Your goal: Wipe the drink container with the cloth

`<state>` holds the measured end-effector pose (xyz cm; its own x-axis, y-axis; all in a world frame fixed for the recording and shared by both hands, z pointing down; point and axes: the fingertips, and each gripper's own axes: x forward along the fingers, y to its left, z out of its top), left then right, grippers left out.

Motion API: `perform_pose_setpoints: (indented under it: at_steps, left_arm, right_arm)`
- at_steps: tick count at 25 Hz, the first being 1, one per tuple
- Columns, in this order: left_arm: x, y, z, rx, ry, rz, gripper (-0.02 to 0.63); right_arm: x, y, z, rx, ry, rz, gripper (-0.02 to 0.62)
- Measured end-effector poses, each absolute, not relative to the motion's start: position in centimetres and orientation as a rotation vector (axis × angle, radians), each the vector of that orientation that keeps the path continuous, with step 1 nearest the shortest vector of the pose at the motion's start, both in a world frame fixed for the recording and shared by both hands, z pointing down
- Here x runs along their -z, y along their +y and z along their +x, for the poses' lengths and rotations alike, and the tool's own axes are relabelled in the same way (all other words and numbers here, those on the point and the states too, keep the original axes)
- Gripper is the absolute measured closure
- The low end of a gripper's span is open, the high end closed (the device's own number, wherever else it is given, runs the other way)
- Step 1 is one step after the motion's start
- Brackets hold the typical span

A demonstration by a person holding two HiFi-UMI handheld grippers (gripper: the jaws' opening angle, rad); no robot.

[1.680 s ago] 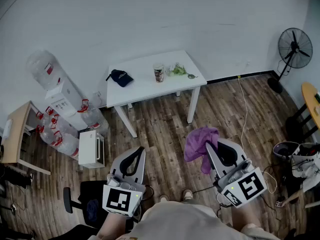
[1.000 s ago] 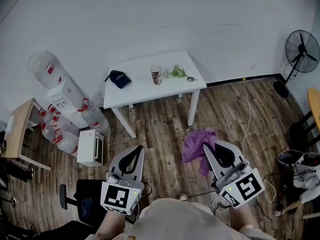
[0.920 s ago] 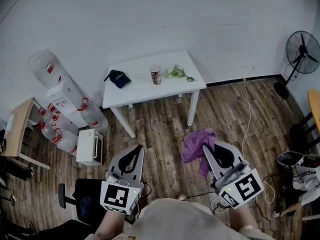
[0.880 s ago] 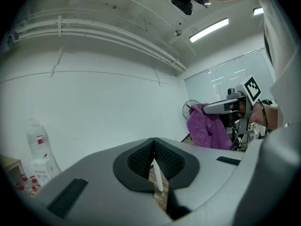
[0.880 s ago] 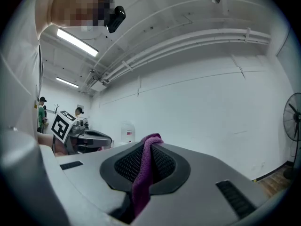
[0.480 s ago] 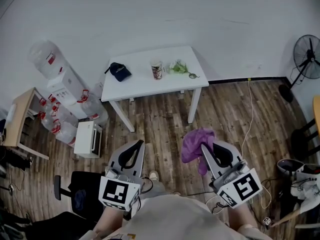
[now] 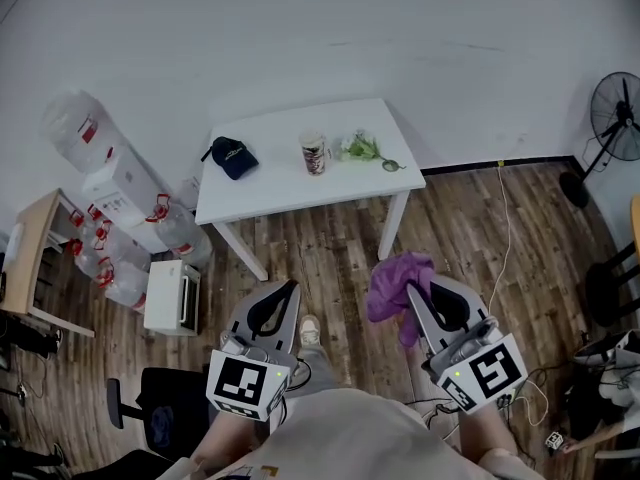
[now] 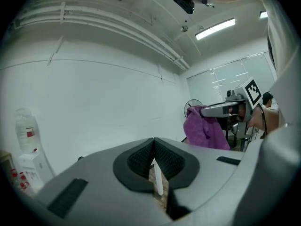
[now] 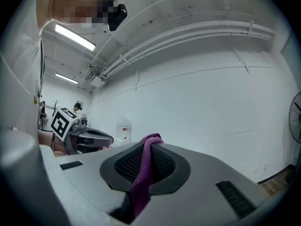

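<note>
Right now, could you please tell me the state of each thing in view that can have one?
left gripper: shut, nothing between its jaws.
right gripper: shut on the purple cloth.
purple cloth: pinched, bunched and hanging off the jaws.
drink container: upright on the white table, untouched.
dark cap: lying on the white table.
fan: standing; whether it runs, cannot tell.

**Open floor ahead, clutter on both flanks**

Bare wooden floor (image 7: 330, 253) lies between my left gripper (image 7: 289, 288), my right gripper (image 7: 409, 291) and the white table (image 7: 270, 183). On the tabletop the cup (image 7: 314, 153) has a clear stretch to the dark cap (image 7: 232, 156) on its left. Green sprigs (image 7: 359, 148) sit near on its right. Water jugs (image 7: 175, 236) and a white box (image 7: 165, 296) crowd my left side. On my right a cable (image 7: 507, 218) trails over the floor, with a fan (image 7: 620, 123) by the wall.
</note>
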<state>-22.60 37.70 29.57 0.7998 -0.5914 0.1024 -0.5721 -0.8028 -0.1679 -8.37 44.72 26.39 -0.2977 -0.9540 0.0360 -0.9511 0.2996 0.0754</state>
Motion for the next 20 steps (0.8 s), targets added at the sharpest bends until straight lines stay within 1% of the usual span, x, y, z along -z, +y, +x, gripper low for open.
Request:
perform_pose_setpoints:
  at_steps: [10, 14, 18, 20]
  left_arm:
    - [-30.5, 22.3, -21.6, 0.354, 0.890, -2.881, 0.588]
    - [-29.2, 15.4, -21.7, 0.322, 0.878, -2.909, 0.588]
    - [-30.2, 8.7, -22.8, 0.347, 0.844, -2.912, 0.588]
    - [-29.7, 6.0, -22.8, 0.292, 0.868, -2.938, 0.588]
  right_arm:
    - [-27.6, 29.4, -7.1, -0.054, -2.431, 1.842, 0.541]
    - [-28.2, 22.3, -7.2, -0.122, -2.402, 1.850, 0.542]
    - [-28.1, 15.7, -8.4, -0.119, -2.382, 1.835, 0.541]
    - [-27.9, 13.1, -8.7, -0.124, -2.367, 1.834, 0.541]
